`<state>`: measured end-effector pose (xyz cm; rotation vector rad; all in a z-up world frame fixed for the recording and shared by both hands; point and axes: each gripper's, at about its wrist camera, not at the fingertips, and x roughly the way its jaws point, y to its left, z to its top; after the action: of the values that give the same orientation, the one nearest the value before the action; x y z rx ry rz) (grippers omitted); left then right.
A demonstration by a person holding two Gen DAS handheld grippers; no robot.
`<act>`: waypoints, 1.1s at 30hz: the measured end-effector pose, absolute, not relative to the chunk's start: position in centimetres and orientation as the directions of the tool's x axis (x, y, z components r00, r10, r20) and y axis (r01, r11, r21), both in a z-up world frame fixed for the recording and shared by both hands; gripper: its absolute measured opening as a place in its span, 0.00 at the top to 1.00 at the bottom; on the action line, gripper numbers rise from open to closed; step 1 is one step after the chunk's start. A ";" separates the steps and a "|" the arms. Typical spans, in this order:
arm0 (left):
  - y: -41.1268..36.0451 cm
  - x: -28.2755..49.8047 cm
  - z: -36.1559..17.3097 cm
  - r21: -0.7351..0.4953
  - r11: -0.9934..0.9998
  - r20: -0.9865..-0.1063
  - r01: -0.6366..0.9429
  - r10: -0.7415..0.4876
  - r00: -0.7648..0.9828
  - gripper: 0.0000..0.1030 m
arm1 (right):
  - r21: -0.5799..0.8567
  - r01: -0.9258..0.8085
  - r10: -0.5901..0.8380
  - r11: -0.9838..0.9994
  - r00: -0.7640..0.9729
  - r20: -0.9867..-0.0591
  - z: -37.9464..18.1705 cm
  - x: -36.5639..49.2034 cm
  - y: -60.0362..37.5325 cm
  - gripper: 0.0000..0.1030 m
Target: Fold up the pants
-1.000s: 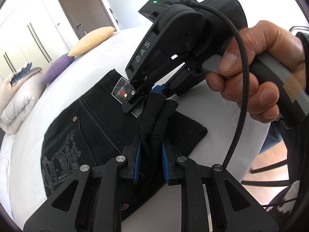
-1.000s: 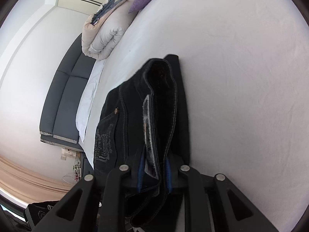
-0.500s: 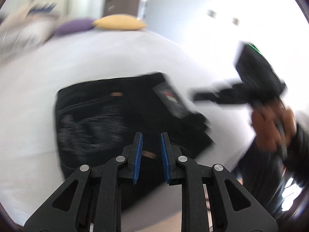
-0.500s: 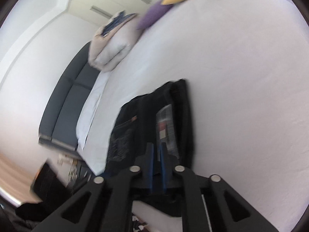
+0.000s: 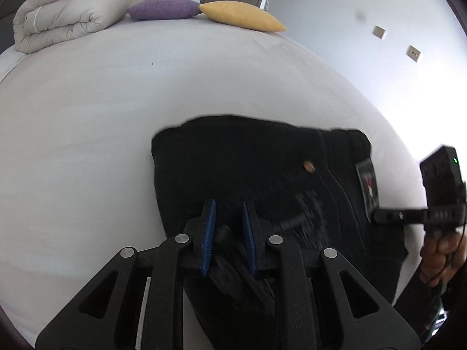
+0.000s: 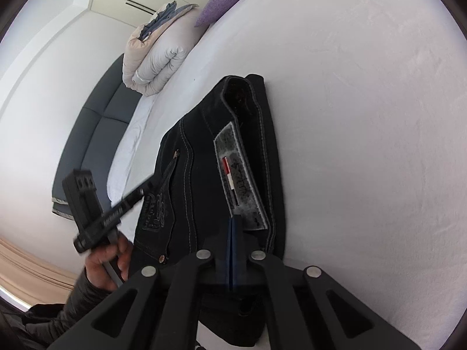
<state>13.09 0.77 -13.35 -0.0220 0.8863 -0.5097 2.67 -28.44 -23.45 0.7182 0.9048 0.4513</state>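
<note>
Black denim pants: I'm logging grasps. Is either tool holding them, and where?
Neither. The black denim pants lie folded on the white bed; left tool open, right tool shut empty.

The pants (image 5: 262, 175) lie folded on the bed (image 5: 102, 102), near its front edge. From them, the rolled duvet (image 5: 67, 11) sits at 11 o'clock at the far end, with two cushions (image 5: 163, 8) side by side just right of it, around 12.
</note>
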 end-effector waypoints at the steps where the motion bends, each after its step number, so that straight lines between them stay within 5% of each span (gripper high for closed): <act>1: 0.8 12.2 -13.6 -0.215 0.882 -0.730 0.419 -0.430 0.531 0.83 | 0.725 -0.060 0.625 0.686 0.558 -0.545 -23.4 2.5 -28.4 1.00; 9: -0.8 2.2 -15.5 -0.073 0.872 -0.699 0.483 -0.391 0.599 0.83 | 0.612 -0.112 0.554 0.783 0.573 -0.604 -20.6 -1.4 -26.5 1.00; 17: -0.9 1.7 -16.1 -0.128 0.872 -0.687 0.473 -0.422 0.592 0.83 | 0.656 -0.093 0.567 0.749 0.602 -0.562 -22.2 -3.0 -27.1 1.00; 19: 0.3 2.1 -14.3 -0.205 0.866 -0.667 0.456 -0.465 0.582 0.82 | 0.657 -0.110 0.569 0.746 0.617 -0.544 -21.0 -3.7 -27.6 0.85; 20: 1.2 1.1 -13.2 -0.232 0.865 -0.650 0.445 -0.479 0.591 0.82 | 0.654 -0.113 0.562 0.748 0.634 -0.532 -20.4 -4.0 -28.1 0.57; 21: 2.5 0.7 -12.1 -0.262 0.865 -0.624 0.429 -0.491 0.608 0.74 | 0.650 -0.105 0.545 0.752 0.654 -0.524 -19.7 -4.3 -28.4 0.28; 22: 3.5 0.4 -11.1 -0.286 0.864 -0.601 0.414 -0.498 0.625 0.44 | 0.650 -0.102 0.528 0.753 0.683 -0.504 -19.0 -4.6 -29.0 0.22; 24: 5.6 1.3 -9.9 -0.338 0.865 -0.557 0.371 -0.502 0.661 0.08 | 0.653 -0.100 0.518 0.751 0.703 -0.487 -18.1 -4.1 -30.1 0.21; 26: 7.1 2.6 -9.2 -0.399 0.848 -0.526 0.349 -0.524 0.670 0.08 | 0.665 -0.084 0.522 0.742 0.694 -0.495 -18.0 -3.1 -30.6 0.23; 33: 6.3 11.1 -13.5 -0.528 0.810 -0.680 0.255 -0.583 0.445 0.09 | 0.670 0.031 0.541 0.741 0.564 -0.624 -20.9 3.7 -30.2 0.46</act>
<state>11.15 6.30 -13.46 -0.3759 0.9813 -0.5349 3.73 -30.18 -20.88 0.6906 0.9375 0.3295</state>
